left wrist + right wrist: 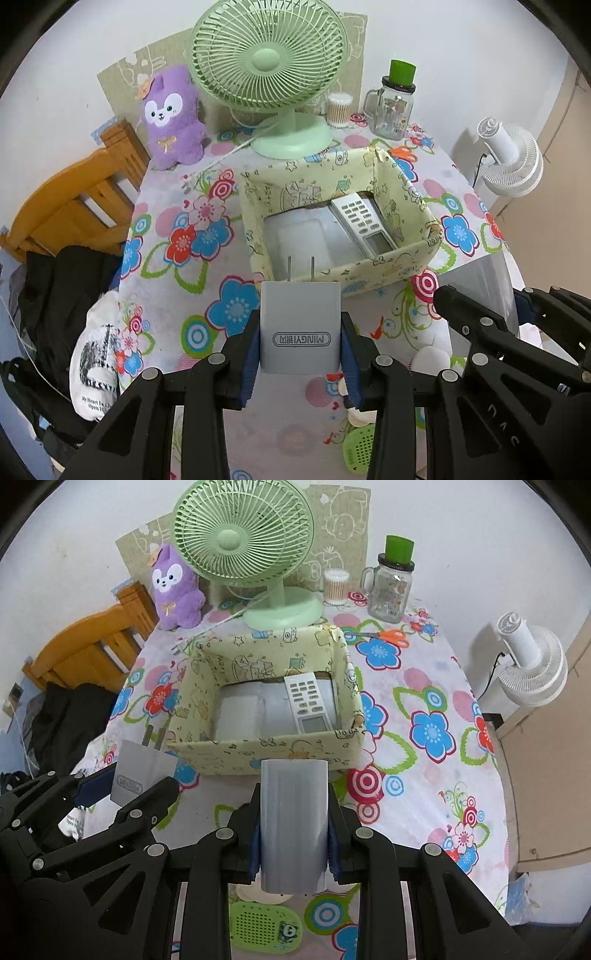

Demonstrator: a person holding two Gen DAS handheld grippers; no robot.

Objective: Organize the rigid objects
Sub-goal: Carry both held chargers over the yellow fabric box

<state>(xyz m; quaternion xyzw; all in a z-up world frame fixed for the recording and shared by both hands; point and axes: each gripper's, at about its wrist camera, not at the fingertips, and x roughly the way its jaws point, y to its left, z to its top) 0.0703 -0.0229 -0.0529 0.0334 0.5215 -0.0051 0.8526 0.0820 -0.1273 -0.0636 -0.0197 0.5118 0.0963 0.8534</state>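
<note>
Between the left gripper's (300, 332) jaws a white plug charger (300, 325) is sitting clamped, prongs pointing forward, above the flowered tabletop (177, 221). Beside it, the right gripper's (293, 830) jaws are pinching a grey rounded block (293, 823). Just ahead, a yellow patterned box (266, 746) is holding a white remote (308, 703) along its right wall.

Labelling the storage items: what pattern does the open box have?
Pale yellow with cartoon line doodles, the open box shows best in the right wrist view.
</note>
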